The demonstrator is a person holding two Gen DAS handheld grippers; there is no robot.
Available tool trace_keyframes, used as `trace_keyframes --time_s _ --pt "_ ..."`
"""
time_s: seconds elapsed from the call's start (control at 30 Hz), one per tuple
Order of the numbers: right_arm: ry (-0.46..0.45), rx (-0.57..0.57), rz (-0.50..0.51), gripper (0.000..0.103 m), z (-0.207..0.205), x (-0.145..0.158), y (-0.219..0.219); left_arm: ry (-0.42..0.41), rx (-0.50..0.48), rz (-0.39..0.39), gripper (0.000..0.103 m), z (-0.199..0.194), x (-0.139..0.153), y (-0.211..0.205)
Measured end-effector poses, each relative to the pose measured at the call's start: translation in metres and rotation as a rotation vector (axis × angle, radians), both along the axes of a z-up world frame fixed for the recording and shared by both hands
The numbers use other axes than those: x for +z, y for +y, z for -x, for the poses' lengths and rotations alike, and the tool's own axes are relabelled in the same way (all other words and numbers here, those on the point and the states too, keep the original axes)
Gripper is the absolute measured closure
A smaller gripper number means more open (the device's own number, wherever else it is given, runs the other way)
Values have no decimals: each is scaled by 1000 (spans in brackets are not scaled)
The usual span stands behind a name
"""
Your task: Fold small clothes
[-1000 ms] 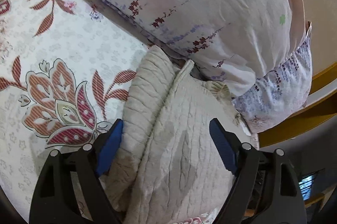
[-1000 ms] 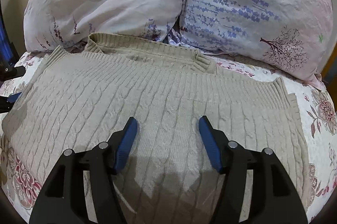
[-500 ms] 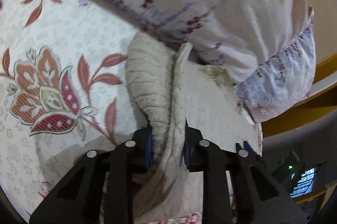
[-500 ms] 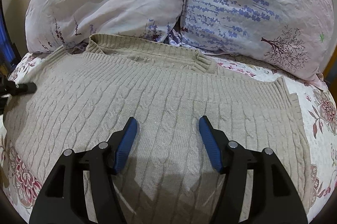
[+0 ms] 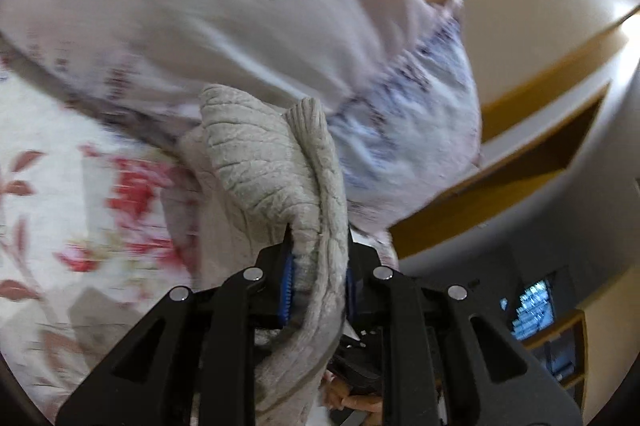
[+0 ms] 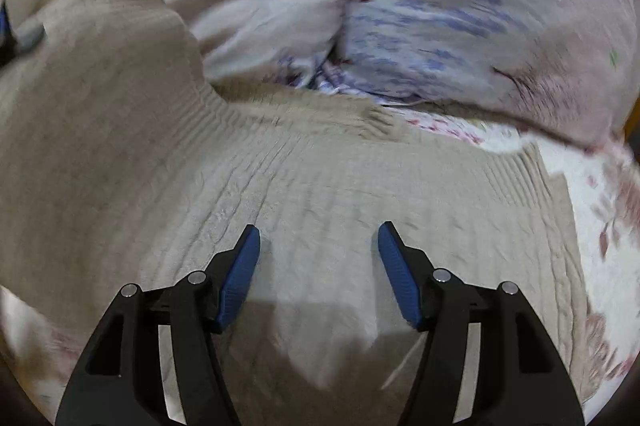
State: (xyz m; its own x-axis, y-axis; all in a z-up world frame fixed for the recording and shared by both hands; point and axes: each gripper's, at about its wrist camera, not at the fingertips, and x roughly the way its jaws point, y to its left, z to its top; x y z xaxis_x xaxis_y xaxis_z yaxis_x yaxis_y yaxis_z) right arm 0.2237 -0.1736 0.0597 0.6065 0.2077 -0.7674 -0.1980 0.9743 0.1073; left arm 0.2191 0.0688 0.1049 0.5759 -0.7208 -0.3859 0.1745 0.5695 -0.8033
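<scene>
Left gripper (image 5: pixel 318 280) pinches the sweater (image 6: pixel 280 193) at its raised left edge; right gripper (image 6: pixel 319 276), jaws spread, hovers over the near middle.

The left black tongs with blue pads (image 5: pixel 318 274) are clamped tight, their two fingers drawn together on a bunched fold of beige cable-knit sweater (image 5: pixel 272 161). The right black tongs with blue pads (image 6: pixel 319 246) stand spread wide, pointing forward; whether they touch anything below is unclear in the blur.

Black claw (image 6: pixel 319 238) frames, blue ribbed pads (image 6: pixel 236 282), silver screws (image 6: pixel 196 277).
</scene>
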Motion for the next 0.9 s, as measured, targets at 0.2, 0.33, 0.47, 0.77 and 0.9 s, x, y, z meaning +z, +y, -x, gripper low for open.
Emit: trace_keyframes --time_s 0.2,0.33,0.47,0.77,0.9 --pt "-55 -147 -133 39 31 25 -88 -13 -123 25 84 -8 -1 -75" --pt "-60 -276 -188 39 47 25 -147 18 -187 -19 84 -14 -27 -140" --pt "-19 -360 -298 39 54 17 -189 141 -287 -60 80 -23 -70 -196" --pt "73 -204 -582 39 45 23 -189 6 -168 -168 33 -3 -31 -141" --pt "174 -199 -598 40 29 12 -183 26 -23 -368 31 0 -34 -105"
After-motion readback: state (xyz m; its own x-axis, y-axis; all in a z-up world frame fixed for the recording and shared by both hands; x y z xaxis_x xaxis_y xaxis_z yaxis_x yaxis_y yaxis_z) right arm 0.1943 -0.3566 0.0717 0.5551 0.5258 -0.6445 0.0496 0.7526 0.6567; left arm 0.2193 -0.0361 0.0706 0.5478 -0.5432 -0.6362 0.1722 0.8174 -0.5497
